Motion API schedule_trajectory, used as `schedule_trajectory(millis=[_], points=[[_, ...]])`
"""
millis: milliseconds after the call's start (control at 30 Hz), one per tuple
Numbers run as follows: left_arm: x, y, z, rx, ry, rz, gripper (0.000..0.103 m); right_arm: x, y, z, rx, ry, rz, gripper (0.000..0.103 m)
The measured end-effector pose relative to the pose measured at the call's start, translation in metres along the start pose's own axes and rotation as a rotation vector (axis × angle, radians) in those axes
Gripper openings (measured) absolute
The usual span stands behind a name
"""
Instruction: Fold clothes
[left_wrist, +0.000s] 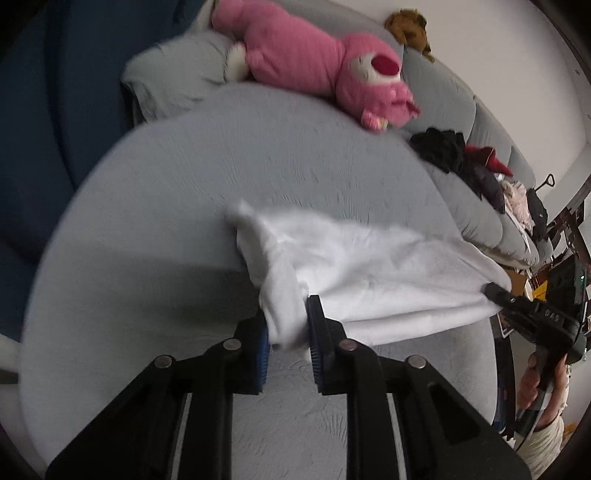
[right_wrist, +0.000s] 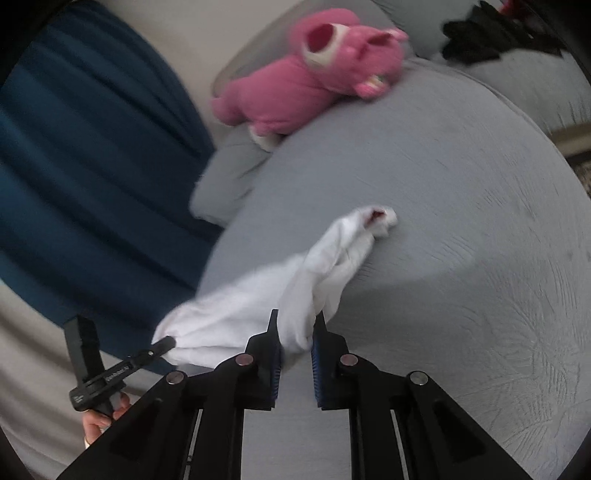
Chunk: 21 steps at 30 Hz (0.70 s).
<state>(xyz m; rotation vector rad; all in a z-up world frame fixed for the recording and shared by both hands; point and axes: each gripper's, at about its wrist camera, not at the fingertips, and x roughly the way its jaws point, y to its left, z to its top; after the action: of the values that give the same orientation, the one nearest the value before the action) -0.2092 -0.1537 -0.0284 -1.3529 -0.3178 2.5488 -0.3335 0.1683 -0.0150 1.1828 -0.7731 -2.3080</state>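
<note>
A white garment (left_wrist: 369, 266) hangs stretched between both grippers above a grey cushioned surface (left_wrist: 221, 177). In the left wrist view my left gripper (left_wrist: 286, 325) is shut on one bunched edge of it, cloth filling the gap between the blue pads (left_wrist: 317, 339). My right gripper (left_wrist: 493, 290) pinches the far right corner, with a person's hand (left_wrist: 535, 380) on its handle. From the right wrist view, the right gripper (right_wrist: 295, 332) is shut on the white garment (right_wrist: 240, 306), and the left gripper (right_wrist: 168, 343) clamps its left corner. One loose end (right_wrist: 376, 221) trails on the cushion.
A pink plush toy (left_wrist: 317, 66) lies at the back of the cushion beside a grey pillow (left_wrist: 173, 74). A brown plush (left_wrist: 410, 26) sits behind it. Dark and red clothes (left_wrist: 465, 158) are piled along the right. A blue curtain (right_wrist: 81, 155) hangs on the left.
</note>
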Motion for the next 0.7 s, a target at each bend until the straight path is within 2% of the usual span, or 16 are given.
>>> schedule_trajectory(millis=[233,333,433,567,700], points=[[-0.039,0.027,0.014,-0.047,-0.052,0.104,0.015,0.013,0.076,0.014,-0.126,0.018,-0.069,0.012],[-0.058,0.042,0.03,-0.08,-0.104,0.131,0.016,0.021,0.106,0.026,-0.178,0.003,-0.073,0.012],[-0.07,0.054,0.054,-0.105,-0.148,0.157,0.016,0.038,0.13,0.048,-0.193,-0.004,-0.074,0.012],[-0.064,0.074,0.096,-0.145,-0.159,0.192,0.016,0.066,0.151,0.078,-0.198,-0.013,-0.079,0.012],[-0.057,0.085,0.133,-0.124,-0.194,0.236,0.015,0.081,0.176,0.101,-0.261,-0.082,-0.07,0.012]])
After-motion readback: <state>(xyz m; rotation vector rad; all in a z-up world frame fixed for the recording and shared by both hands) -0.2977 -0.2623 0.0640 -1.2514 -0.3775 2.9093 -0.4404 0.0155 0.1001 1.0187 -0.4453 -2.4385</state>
